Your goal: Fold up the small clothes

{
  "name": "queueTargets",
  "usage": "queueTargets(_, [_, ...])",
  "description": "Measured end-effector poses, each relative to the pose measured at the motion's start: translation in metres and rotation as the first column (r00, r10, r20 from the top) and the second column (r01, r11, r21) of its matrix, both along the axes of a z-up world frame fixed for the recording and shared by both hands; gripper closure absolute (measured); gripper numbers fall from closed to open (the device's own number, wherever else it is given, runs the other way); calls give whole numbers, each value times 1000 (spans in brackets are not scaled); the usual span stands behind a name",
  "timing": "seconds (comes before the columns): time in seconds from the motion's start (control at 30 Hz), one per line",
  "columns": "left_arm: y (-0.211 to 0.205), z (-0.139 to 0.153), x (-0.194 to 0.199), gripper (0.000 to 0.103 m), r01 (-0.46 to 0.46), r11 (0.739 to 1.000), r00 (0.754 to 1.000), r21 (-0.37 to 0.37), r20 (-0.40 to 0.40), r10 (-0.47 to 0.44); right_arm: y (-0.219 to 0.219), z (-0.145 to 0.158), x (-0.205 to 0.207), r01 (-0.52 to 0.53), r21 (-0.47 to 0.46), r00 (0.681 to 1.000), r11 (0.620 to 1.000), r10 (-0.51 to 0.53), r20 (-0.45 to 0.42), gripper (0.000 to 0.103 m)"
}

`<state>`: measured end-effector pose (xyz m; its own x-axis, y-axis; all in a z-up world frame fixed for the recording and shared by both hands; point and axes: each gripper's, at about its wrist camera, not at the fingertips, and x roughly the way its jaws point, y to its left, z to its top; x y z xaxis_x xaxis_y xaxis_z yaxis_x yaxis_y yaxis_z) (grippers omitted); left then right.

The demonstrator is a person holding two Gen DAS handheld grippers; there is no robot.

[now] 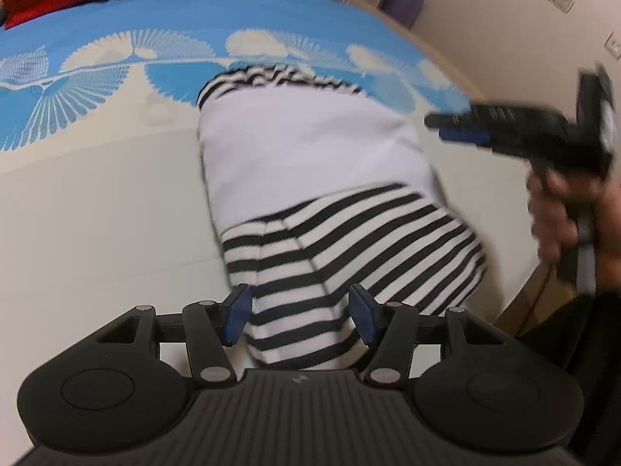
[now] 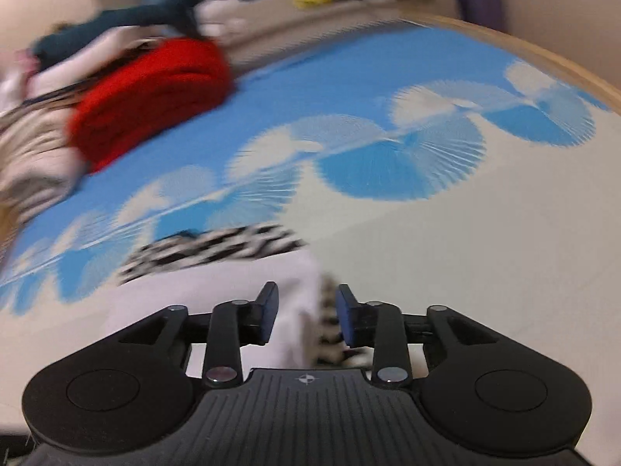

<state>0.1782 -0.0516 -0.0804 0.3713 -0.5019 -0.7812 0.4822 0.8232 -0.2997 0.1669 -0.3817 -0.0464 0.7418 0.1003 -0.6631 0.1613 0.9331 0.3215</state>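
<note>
Motion blur smears the clothes pile point(image 2: 46, 116), perhaps several garments.

Each gripper body is matte black moulded plastic with a ribbed central deck bearing a small cross-in-circle mark. Two rounded housings with circular recessed caps flank the deck. Black linkage arms pivot on silver round-head pins. The left gripper point(image 1: 299, 312) and the right gripper point(image 2: 306, 312) carry flat dark-blue pads point(image 1: 237, 312) on the inner finger faces. A hand point(image 1: 559, 217) grips a black pistol-style handle; a dark sleeve adjoins it.
</note>
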Motion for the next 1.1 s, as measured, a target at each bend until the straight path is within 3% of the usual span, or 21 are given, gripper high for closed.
queueTargets(0.1, [-7, -8, -3, 43, 4, 998, 1000, 62, -21, -3, 12, 5, -23, -164, 9, 986, 986, 164, 17, 69])
queueTargets(0.17, [-12, -17, -5, 42, 13, 994, 1000, 113, -28, -10, 24, -11, -30, -267, -31, 959, 963, 262, -104, 69])
queueTargets(0.23, [-10, -13, -6, 42, 12, 995, 1000, 97, -24, -10, 31, -36, -35, -319, -129, 918, 939, 272, -288, 68])
queueTargets(0.27, [-9, -10, -7, 42, 8, 996, 1000, 85, -14, -6, 31, -41, -39, -318, -166, 912, 934, 253, -324, 67])
queueTargets(0.37, [2, -1, -8, 42, -31, 999, 1000, 42, 0, 31, 19, -33, -50, -298, -124, 927, 946, 256, -273, 67])
queueTargets(0.5, [-1, -14, -9, 41, -32, 991, 999, 133, -10, 34, 23, -53, -68, -389, -214, 864, 896, 274, -423, 68])
queueTargets(0.57, [0, -10, -11, 42, -39, 991, 999, 127, 3, 39, 16, -47, -71, -353, -200, 882, 914, 254, -398, 68])
queueTargets(0.67, [12, 5, -13, 42, -99, 994, 994, 54, 53, 96, -7, -14, -73, -178, -108, 961, 978, 149, -231, 64])
queueTargets(0.73, [20, 15, -11, 42, -148, 989, 984, 21, 105, 145, -21, 5, -79, -76, -70, 988, 995, 66, -138, 57])
queueTargets(0.87, [24, 23, -7, 42, -200, 980, 970, -1, 143, 199, -31, 17, -86, -12, -51, 999, 999, 9, -52, 51])
queueTargets(1.1, [16, 17, -3, 42, -194, 981, 973, 6, 132, 191, -27, 9, -71, -26, -48, 997, 998, 23, -73, 51])
